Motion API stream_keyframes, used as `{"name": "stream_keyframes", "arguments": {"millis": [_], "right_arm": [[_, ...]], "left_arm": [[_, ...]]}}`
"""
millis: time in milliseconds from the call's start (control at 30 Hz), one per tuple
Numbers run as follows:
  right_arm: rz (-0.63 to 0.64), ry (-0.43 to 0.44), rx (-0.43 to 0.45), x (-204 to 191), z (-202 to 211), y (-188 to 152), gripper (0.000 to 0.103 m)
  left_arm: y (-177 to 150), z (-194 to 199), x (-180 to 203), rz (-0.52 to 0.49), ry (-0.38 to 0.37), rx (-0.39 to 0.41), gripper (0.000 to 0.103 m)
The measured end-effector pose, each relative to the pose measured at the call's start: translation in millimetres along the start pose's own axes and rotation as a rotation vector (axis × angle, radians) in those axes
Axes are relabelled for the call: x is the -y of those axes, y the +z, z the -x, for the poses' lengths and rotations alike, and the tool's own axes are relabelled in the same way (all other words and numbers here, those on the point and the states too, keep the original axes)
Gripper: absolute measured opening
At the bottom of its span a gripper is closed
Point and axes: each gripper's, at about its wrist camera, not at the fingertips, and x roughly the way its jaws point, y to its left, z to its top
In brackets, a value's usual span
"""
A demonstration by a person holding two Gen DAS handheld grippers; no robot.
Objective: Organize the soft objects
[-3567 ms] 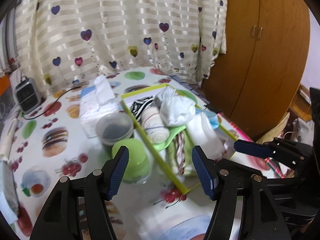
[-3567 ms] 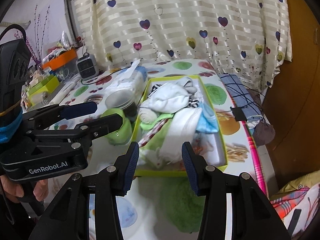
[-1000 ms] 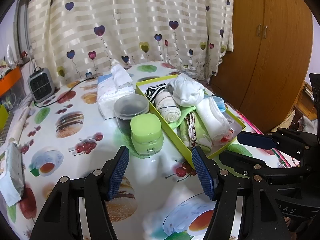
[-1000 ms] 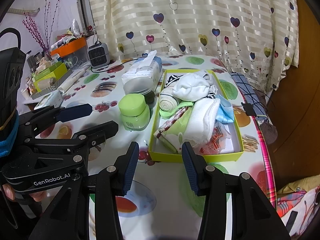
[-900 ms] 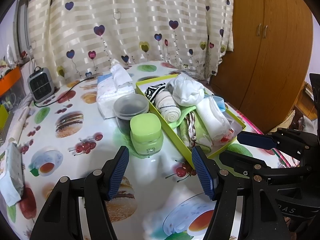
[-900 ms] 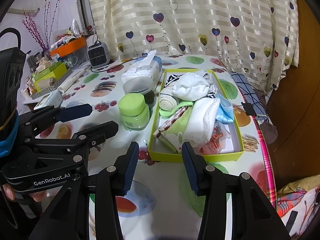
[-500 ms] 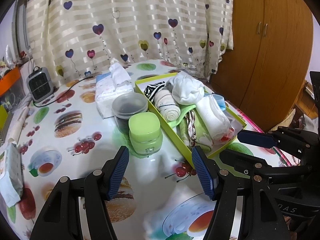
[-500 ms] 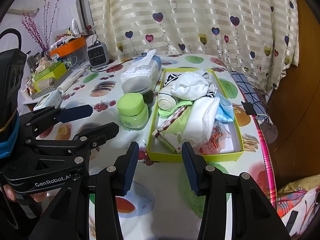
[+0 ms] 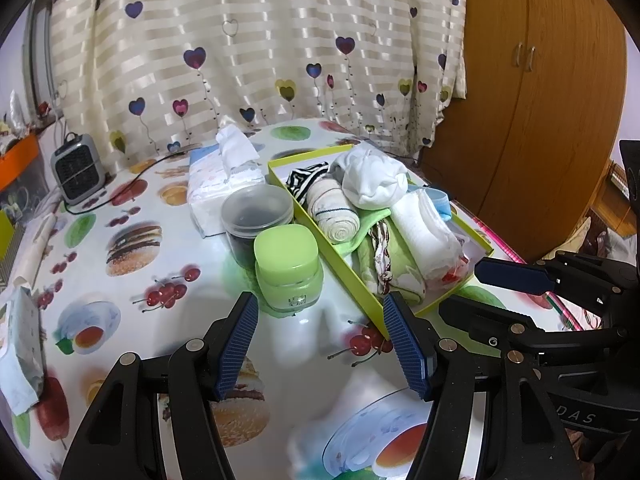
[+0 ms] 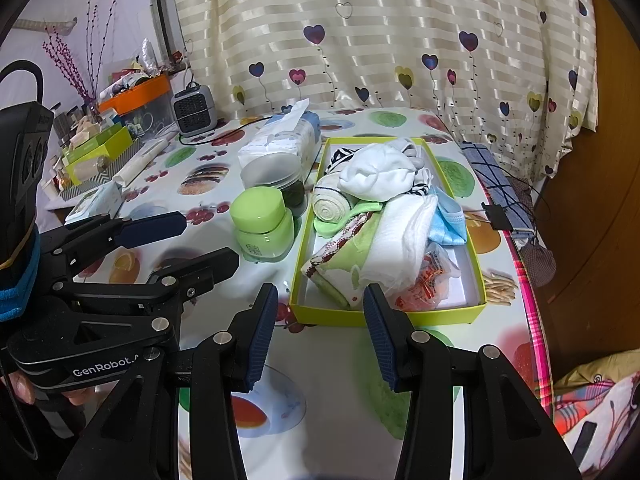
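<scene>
Both tools hover over the table [image 9: 120, 312], nothing between the pads: left gripper [image 9: 320, 344] released, right gripper [image 10: 318, 334] released too. Just past them the green jar [image 10: 262, 220] stands beside the lime tray [image 10: 384, 316], soft cloths [image 10: 396, 232] heaped inside. Tissue pack [image 9: 224, 184] behind, curtain [image 9: 248, 40] farthest.

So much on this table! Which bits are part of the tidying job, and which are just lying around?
Part of the job:
- yellow-green box
- white cloth bundle
- rolled bandage
- folded white towel
- blue cloth

Just lying about:
- green jar
- clear tub
- tissue pack
- small heater
</scene>
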Motion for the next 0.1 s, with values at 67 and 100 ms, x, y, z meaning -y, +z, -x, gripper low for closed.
{"name": "stream_keyframes", "arguments": {"millis": [67, 100], "right_arm": [[0.0, 0.0, 0.0, -0.3, 0.1, -0.3, 0.046], [0.0, 0.0, 0.0, 0.2, -0.1, 0.3, 0.046]], "left_arm": [[-1.0, 0.2, 1.0, 0.001, -0.002, -0.003, 0.065], [-2.4, 0.3, 2.2, 0.002, -0.004, -0.008, 0.065]]}}
